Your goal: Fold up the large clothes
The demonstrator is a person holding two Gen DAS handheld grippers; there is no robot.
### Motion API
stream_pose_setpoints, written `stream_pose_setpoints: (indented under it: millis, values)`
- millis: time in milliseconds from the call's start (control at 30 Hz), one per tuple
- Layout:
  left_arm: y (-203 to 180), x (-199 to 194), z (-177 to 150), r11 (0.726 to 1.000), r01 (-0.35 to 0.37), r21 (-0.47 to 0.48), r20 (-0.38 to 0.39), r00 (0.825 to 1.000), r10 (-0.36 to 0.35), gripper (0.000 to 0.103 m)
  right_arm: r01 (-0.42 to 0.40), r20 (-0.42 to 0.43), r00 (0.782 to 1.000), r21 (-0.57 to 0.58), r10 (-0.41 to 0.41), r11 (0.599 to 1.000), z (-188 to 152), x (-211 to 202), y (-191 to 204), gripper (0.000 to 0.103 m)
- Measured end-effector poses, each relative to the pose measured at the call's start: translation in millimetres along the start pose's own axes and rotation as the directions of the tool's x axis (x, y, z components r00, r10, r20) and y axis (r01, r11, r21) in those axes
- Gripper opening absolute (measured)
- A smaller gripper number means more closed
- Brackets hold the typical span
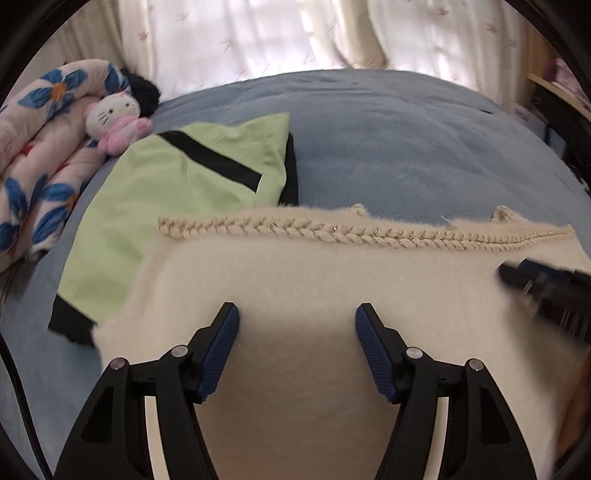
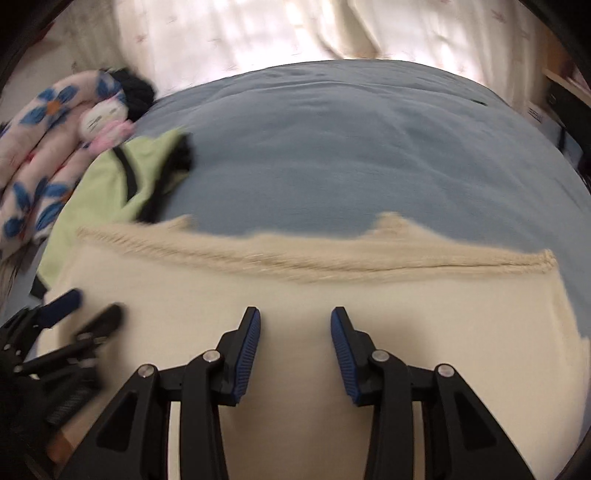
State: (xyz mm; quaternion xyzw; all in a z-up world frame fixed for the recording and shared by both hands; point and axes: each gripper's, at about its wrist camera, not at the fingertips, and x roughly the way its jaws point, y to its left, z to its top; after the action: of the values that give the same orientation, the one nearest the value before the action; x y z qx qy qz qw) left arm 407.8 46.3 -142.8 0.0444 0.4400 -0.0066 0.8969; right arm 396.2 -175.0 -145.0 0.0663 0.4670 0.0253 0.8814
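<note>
A cream fuzzy garment point(image 1: 332, 280) with a braided edge point(image 1: 369, 234) is lying on the blue bed point(image 1: 388, 147), partly overlapping a green garment point(image 1: 177, 177). The left gripper point(image 1: 297, 323) and right gripper point(image 2: 295, 325) are hovering over it, jaws parted and gripping nothing.

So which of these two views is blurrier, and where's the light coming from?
Right wrist view: motion-smeared, the cream garment's braided edge streaked. Left wrist view: sharper, braid crisp, only the right gripper blurred. Both: backlit by bright curtains, fisheye-curved bed.

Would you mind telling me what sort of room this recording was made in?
Most likely a bedroom: a bed under a blue cover, a plush toy beside a flowered blanket, and curtains behind.
</note>
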Motion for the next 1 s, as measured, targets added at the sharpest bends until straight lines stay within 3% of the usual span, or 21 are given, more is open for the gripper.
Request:
stream_pose_setpoints:
  millis: [67, 100, 167, 200, 267, 300, 333, 367, 567, 800, 1000]
  values:
    - [14, -1, 0, 1.0, 0.007, -0.005, 0.02, 1.0, -0.007, 0.064, 0.035, 0.01, 0.999, 0.059, -0.036, 0.998, 6, -6, -36, 0.036]
    - [24, 0, 0, 1.0, -0.013, -0.013, 0.025, 1.0, 0.014, 0.065, 0.107, 0.022, 0.994, 0.076, -0.109, 0.991, 8, -12, -61, 0.036]
    - [51, 5, 0, 0.997, -0.033, -0.067, 0.015, 0.999, 0.034, 0.085, 0.27, 0.025, 0.962, 0.072, -0.272, 0.96, 8, -16, -91, 0.039]
    - [66, 8, -1, 0.993, -0.026, -0.112, 0.012, 1.0, 0.028, 0.088, 0.342, 0.018, 0.939, 0.086, -0.345, 0.936, 3, -18, -119, 0.041]
    - [93, 9, -6, 0.979, 0.008, -0.202, 0.016, 1.0, -0.005, 0.089, 0.309, -0.008, 0.95, 0.148, -0.311, 0.94, -6, -23, -155, 0.035]
    - [100, 9, -7, 0.975, 0.004, -0.222, 0.018, 1.0, 0.0, 0.089, 0.211, -0.002, 0.977, 0.201, -0.215, 0.957, -12, -29, -175, 0.032]
    - [107, 9, -8, 0.968, 0.001, -0.249, 0.017, 1.0, 0.003, 0.089, 0.199, 0.003, 0.979, 0.213, -0.204, 0.957, -14, -33, -181, 0.023]
    - [113, 9, -9, 0.962, 0.007, -0.274, 0.01, 1.0, -0.004, 0.089, 0.199, 0.006, 0.979, 0.218, -0.205, 0.956, -15, -37, -183, 0.022]
    - [106, 0, -8, 0.962, -0.059, -0.266, -0.036, 0.998, 0.051, 0.089, 0.301, -0.011, 0.953, 0.178, -0.304, 0.937, -13, -47, -150, 0.026]
    - [83, -52, -10, 0.967, -0.131, -0.22, -0.051, 0.991, 0.122, 0.089, 0.194, 0.021, 0.979, 0.174, -0.201, 0.965, -18, -94, -102, 0.028]
    - [38, -127, -34, 0.982, -0.018, -0.189, 0.002, 1.0, 0.019, 0.089, 0.05, 0.07, 0.996, 0.082, -0.056, 0.995, -47, -139, -29, 0.034]
